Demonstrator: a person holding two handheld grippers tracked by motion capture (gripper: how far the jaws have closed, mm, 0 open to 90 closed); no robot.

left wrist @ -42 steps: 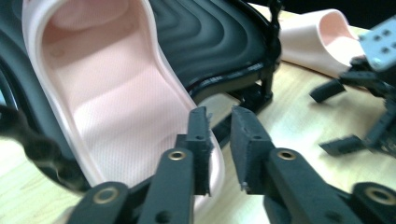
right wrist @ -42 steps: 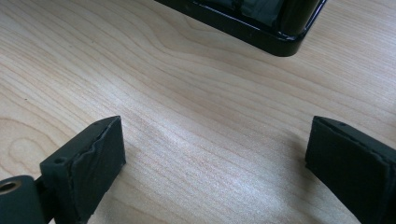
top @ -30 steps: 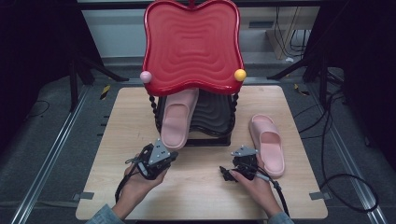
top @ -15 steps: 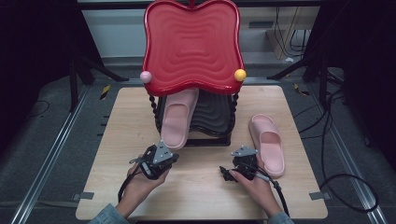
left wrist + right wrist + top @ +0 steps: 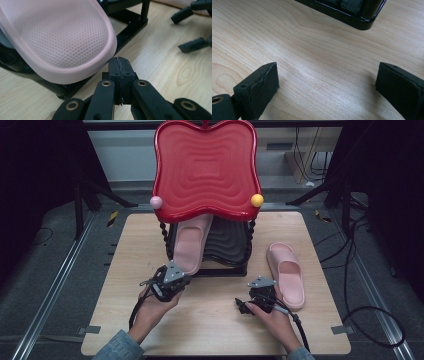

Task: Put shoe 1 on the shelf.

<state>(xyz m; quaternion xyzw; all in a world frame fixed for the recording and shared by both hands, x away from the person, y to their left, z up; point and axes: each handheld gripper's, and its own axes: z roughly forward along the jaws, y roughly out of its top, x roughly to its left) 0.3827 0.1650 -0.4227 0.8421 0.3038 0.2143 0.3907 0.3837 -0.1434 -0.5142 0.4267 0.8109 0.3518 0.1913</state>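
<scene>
Pale wood grain of the table (image 5: 215,325) runs under both tools, with dark floor around it. Nearest the shelf, the left gripper (image 5: 119,65) has its pads pressed together on nothing, its tip just beside the heel of the pink slipper on the rack (image 5: 57,37). Apart from it, the right gripper (image 5: 325,82) stands wide over bare wood. Beyond that, the second slipper (image 5: 286,272) lies flat just right of the black rack (image 5: 227,245), under the red tray (image 5: 207,167).

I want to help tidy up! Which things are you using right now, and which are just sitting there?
In use:
left gripper, shut
pink slipper on the rack
black rack
right gripper, open

Just sitting there:
second pink slipper
red tray
cables on the floor
</scene>
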